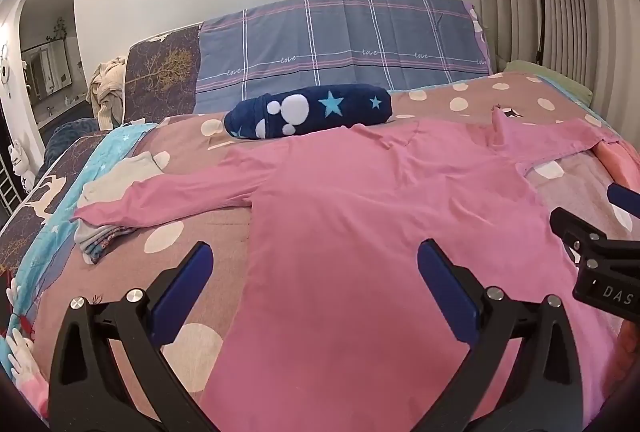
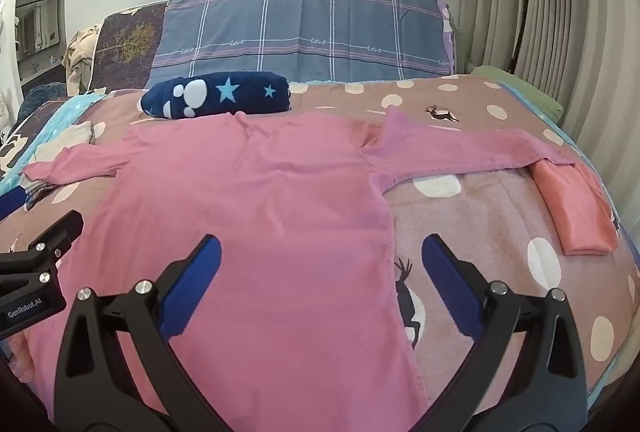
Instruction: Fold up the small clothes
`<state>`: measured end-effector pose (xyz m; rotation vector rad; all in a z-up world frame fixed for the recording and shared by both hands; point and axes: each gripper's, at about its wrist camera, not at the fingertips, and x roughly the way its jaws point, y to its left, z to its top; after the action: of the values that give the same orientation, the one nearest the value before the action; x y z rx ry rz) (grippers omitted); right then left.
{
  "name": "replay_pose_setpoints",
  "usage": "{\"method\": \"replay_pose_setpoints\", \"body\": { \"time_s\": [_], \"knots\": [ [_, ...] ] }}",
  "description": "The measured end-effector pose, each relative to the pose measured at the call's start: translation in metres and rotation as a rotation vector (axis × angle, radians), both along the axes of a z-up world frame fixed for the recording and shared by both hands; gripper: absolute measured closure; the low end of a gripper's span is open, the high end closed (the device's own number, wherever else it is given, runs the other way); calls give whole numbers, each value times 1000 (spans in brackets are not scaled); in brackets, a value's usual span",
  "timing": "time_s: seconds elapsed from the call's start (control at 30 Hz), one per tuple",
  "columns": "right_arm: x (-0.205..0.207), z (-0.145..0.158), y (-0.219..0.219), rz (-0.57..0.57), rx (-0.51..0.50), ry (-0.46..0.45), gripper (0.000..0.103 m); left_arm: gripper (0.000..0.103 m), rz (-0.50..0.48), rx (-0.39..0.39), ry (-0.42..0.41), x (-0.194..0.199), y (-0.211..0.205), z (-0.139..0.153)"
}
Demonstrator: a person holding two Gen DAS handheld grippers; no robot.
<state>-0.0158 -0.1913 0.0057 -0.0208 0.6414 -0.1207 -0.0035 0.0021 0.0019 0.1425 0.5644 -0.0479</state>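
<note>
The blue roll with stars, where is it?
The blue star roll lies on the bed at the far side, just past the pink shirt collar and before the plaid pillow, left of middle in both views.

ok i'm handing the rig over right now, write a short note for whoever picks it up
Left gripper: open, holding nothing, over the shirt's lower left edge.
Right gripper: open, holding nothing, over the shirt's lower right edge.
Pink long-sleeved shirt: spread flat on the dotted blanket, both sleeves out to the sides, no fold made.
Already folded: a salmon piece at the right; a small stack of pale clothes lies under the left sleeve end.
Navy star roll sits beyond the collar.
Left to do: fold sleeves in, then the body.
</note>
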Motion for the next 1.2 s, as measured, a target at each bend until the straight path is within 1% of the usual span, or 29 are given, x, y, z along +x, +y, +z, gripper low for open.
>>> {"method": "replay_pose_setpoints", "body": {
  "time_s": [0.23,0.3,0.57,0.67,0.77,0.87,0.93,1.03,1.13,1.2],
  "knots": [
    [-1,0,-1,-4,7,16,2,1,-4,-1,11,2,-7,2],
    [0,-1,2,-5,5,16,2,1,-7,-12,16,5,-1,1],
    [0,-3,4,0,-4,10,2,1,-11,-29,18,6,0,-1],
    [0,-3,4,0,-6,11,2,1,-10,-48,18,6,1,-2],
    [-1,-3,4,0,-9,11,2,1,-21,-85,27,6,4,-2],
    [-1,-3,4,1,-12,10,2,1,-23,-99,26,6,6,-3],
    [-1,-3,5,2,-13,11,2,1,-23,-75,15,5,5,-5],
    [0,-3,5,3,-2,8,2,1,-23,-84,1,4,4,-5],
    [1,-4,5,2,13,8,2,1,-22,-89,8,5,4,-6],
    [1,-4,6,3,1,12,2,1,-24,-93,7,4,5,-5]
  ]
}}
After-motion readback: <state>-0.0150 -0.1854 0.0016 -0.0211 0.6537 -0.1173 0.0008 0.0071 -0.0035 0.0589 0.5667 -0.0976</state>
